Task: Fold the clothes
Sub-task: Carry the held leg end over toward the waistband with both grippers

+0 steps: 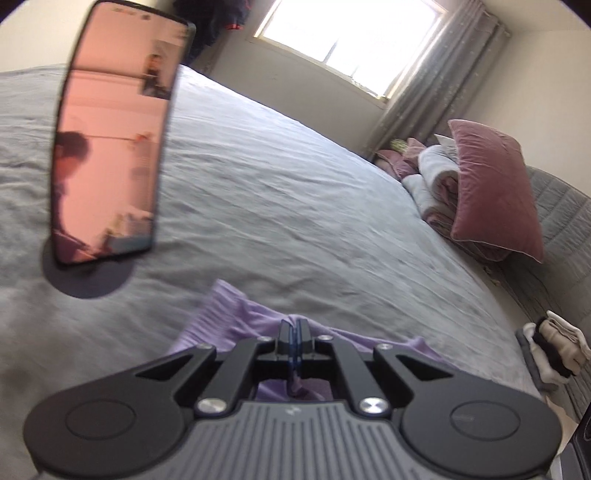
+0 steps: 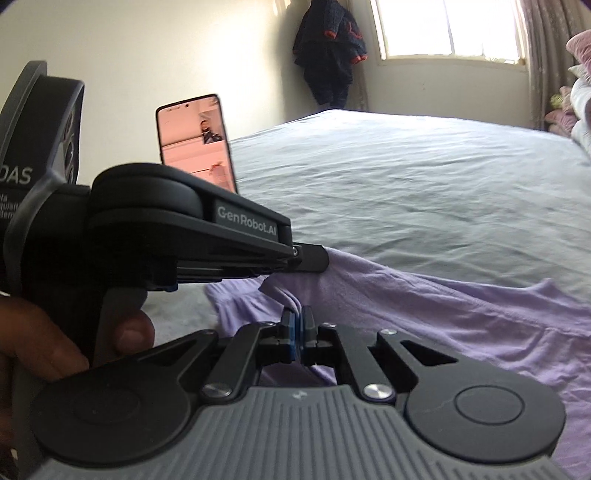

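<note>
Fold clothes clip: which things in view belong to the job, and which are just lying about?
Part of the job:
- lilac garment
- left gripper, shut on it
- right gripper, shut on it
- bed as work surface

Just lying about:
- phone on a stand
- pink pillow
- dark jacket hanging in the corner
- small pile of folded clothes

A wide bed (image 1: 277,177) under a creased grey sheet (image 2: 406,177) fills most of the room. On the far wall a window (image 1: 351,33) lets in bright daylight, with a grey curtain (image 1: 424,92) hanging at its right side. The walls (image 2: 166,55) are plain cream. In the far corner left of the window, dark clothing (image 2: 332,48) hangs up. At the right end of the bed a mauve pillow (image 1: 491,192) leans on folded bedding (image 1: 432,184), with a quilted grey headboard (image 1: 561,221) behind. A phone (image 1: 118,140) stands upright on a round base (image 1: 88,277) at the left of the bed.
</note>
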Tool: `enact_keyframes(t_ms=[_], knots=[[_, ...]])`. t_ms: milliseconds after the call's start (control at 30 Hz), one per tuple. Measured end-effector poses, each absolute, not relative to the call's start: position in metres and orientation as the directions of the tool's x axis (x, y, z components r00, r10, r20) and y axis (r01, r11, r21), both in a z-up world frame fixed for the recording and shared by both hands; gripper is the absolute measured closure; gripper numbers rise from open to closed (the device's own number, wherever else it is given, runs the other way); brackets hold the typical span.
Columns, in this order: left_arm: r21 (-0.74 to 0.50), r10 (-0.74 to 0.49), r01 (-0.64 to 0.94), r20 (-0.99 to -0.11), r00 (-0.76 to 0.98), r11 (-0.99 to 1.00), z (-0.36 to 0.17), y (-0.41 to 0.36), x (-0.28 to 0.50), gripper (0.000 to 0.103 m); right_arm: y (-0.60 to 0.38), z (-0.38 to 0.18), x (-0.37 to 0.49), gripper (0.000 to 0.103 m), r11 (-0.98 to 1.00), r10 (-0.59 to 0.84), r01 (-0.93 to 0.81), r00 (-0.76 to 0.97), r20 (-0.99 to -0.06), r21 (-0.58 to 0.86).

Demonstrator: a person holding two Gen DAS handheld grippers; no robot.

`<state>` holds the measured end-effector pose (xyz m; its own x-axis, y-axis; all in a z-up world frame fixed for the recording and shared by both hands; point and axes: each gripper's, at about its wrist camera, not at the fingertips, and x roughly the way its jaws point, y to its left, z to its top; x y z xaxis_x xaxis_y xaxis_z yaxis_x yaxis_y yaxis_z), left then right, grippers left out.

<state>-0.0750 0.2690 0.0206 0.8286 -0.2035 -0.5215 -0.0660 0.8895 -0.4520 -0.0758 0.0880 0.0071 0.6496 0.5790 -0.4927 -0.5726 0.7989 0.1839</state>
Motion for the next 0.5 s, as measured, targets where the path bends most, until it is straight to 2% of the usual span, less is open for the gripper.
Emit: enact_keyframes(t_ms=[267,400,500], knots=[[-0.441,-0.195,-0.080,-0.544,0.816,0.894,0.013,0.282,-0.071,0.102,0.109,0.002,-0.067,0.100,0.772,0.607,-0.599,0.598,-0.523,0.211],[-0.508,-0.261,-0.086,-0.572,0.778,0.857,-0.001,0.297,-0.063,0.101,0.115,-0.003,-0.058,0.100,0.759,0.623,-0.606,0.572,-0.534,0.237],[-0.572,-0.297,-0.097,-0.555,0.777,0.814,-0.009,0.308,-0.059,0.101,0.116,-0.005,-0.058,0.099,0.751,0.630,-0.615,0.562,-0.535,0.239]])
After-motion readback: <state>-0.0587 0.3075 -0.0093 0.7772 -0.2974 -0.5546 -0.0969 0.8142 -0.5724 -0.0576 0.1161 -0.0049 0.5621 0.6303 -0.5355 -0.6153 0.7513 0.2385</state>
